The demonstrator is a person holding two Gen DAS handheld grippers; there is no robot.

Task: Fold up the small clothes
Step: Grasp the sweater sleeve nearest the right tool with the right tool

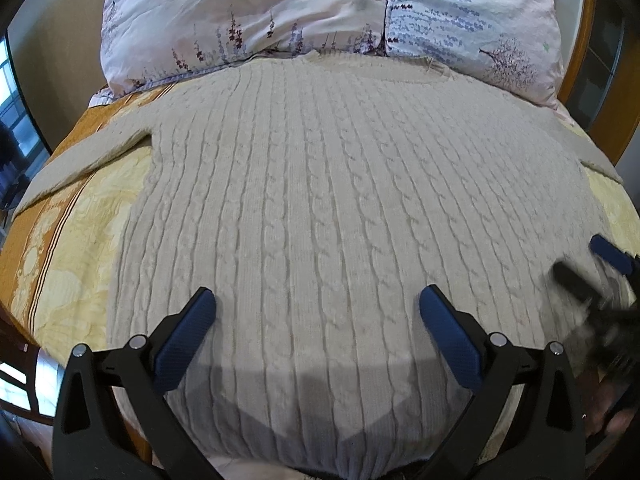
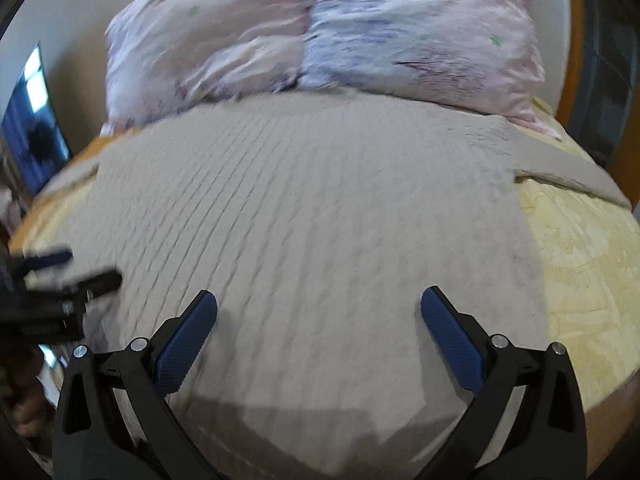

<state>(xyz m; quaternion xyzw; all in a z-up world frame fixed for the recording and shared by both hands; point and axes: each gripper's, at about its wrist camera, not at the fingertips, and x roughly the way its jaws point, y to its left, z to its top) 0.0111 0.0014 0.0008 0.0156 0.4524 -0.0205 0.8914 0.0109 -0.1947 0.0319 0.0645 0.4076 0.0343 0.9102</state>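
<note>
A cream cable-knit sweater [image 1: 320, 200] lies flat on the bed, collar toward the pillows, sleeves spread out to both sides. It also fills the right wrist view [image 2: 304, 220], which is blurred. My left gripper [image 1: 318, 308] is open and empty, hovering over the sweater's lower middle. My right gripper [image 2: 319, 308] is open and empty over the lower right part of the sweater. The right gripper shows blurred at the right edge of the left wrist view [image 1: 592, 268]. The left gripper shows at the left edge of the right wrist view [image 2: 72, 272].
The sweater lies on a yellow and orange patterned bedcover [image 1: 76, 272]. Two floral pillows [image 1: 320, 12] lie behind the collar. A wooden headboard [image 1: 580, 52] stands at the back right. A window [image 1: 12, 92] is at the far left.
</note>
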